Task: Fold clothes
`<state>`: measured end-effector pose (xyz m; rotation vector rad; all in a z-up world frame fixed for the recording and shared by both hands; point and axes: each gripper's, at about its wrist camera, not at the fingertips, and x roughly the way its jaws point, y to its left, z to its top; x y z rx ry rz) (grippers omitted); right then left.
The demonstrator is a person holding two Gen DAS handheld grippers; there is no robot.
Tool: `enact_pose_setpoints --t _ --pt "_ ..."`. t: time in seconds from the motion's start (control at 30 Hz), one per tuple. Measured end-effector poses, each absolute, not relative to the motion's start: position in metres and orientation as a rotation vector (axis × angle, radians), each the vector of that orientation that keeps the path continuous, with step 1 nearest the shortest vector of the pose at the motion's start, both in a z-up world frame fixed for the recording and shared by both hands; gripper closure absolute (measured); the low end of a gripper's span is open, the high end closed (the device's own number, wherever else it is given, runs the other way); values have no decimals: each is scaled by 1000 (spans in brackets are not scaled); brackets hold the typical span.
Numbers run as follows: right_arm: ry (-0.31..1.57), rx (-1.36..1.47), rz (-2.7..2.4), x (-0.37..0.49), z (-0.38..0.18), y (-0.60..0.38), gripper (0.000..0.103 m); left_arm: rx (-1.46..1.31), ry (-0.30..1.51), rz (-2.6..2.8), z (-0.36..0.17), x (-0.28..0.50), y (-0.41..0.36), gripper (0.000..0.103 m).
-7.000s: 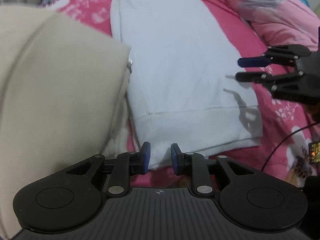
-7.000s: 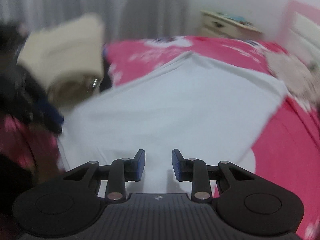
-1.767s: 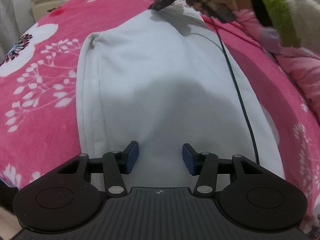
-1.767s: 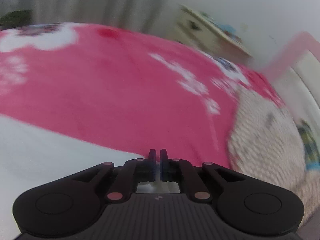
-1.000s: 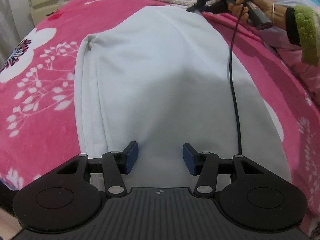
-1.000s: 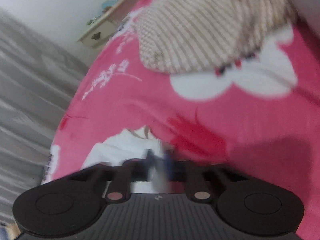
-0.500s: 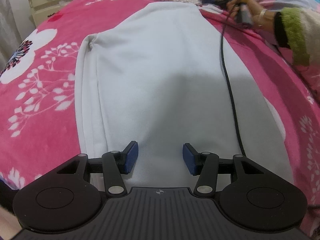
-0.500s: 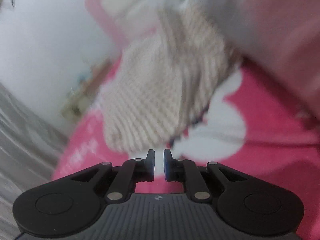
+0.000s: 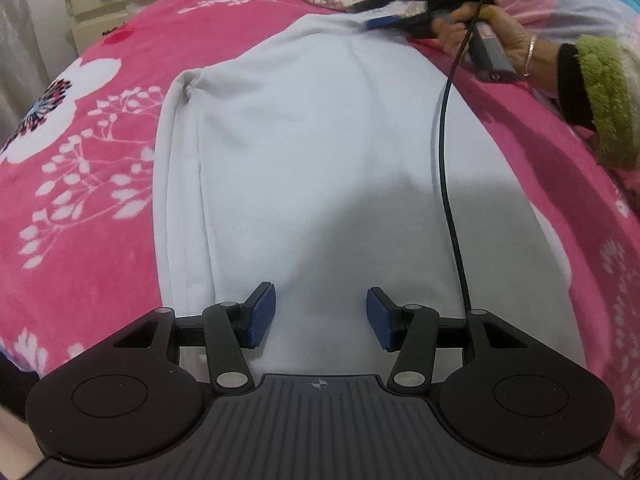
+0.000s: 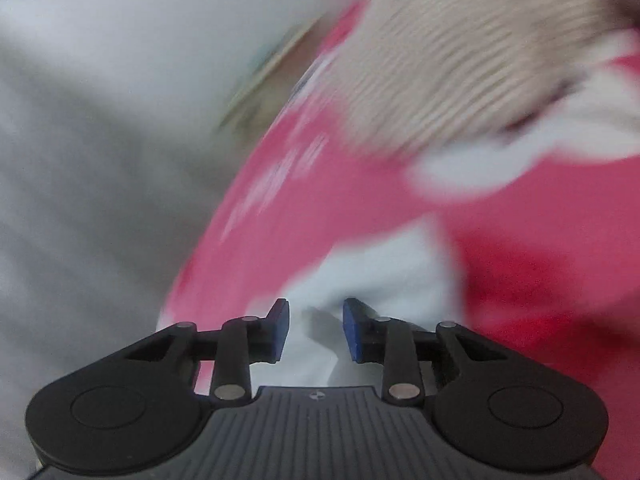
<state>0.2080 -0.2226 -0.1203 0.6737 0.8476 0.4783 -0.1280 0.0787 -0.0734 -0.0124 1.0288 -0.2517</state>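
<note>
A pale grey-white soft knit garment (image 9: pixel 320 152), already folded lengthwise into a long strip, lies flat on the pink floral fleece bedspread (image 9: pixel 80 184). My left gripper (image 9: pixel 321 317) hangs over its near end, blue pads apart and empty, the cloth below them rather than between them. My right gripper (image 9: pixel 384 22) is at the far end of the garment, held in my hand (image 9: pixel 480 28) with a green fuzzy cuff (image 9: pixel 604 100) at the wrist, its black cable (image 9: pixel 448 184) trailing across the fabric. In the right wrist view (badly blurred) those jaws (image 10: pixel 316 328) are opening, with pale cloth in the gap but not pinched by either pad. A beige ribbed knit item (image 10: pixel 460 52) lies beyond on the bedspread.
</note>
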Motion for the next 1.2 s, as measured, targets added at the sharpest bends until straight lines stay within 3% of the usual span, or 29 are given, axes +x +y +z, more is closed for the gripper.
enact_pose_setpoints --t 0.2,0.43,0.6,0.63,0.77,0.83,0.9,1.1,1.2 --pt "730 650 495 180 -53 -280 62 -162 1032 -245 -64 -127 96 52" --pt "655 534 775 83 50 -319 60 -122 942 -209 -45 -131 108 52" --pt "659 535 846 18 81 -323 60 -95 969 -114 -61 -110 113 58" --pt "682 538 838 8 79 -322 60 -95 972 -101 -64 -108 114 64" --pt "885 599 761 -27 40 -312 57 -111 951 -88 -66 -108 117 70" --pt "981 607 736 -46 20 -307 57 -120 933 -91 -63 -111 118 89" --pt "1062 601 711 -67 3 -304 57 -149 918 -105 -60 -113 120 101" --pt "1134 637 682 -91 -30 -290 57 -238 841 -91 -40 -126 138 103" --pt "1142 630 676 -95 -38 -286 57 -259 893 -16 -46 -124 150 103"
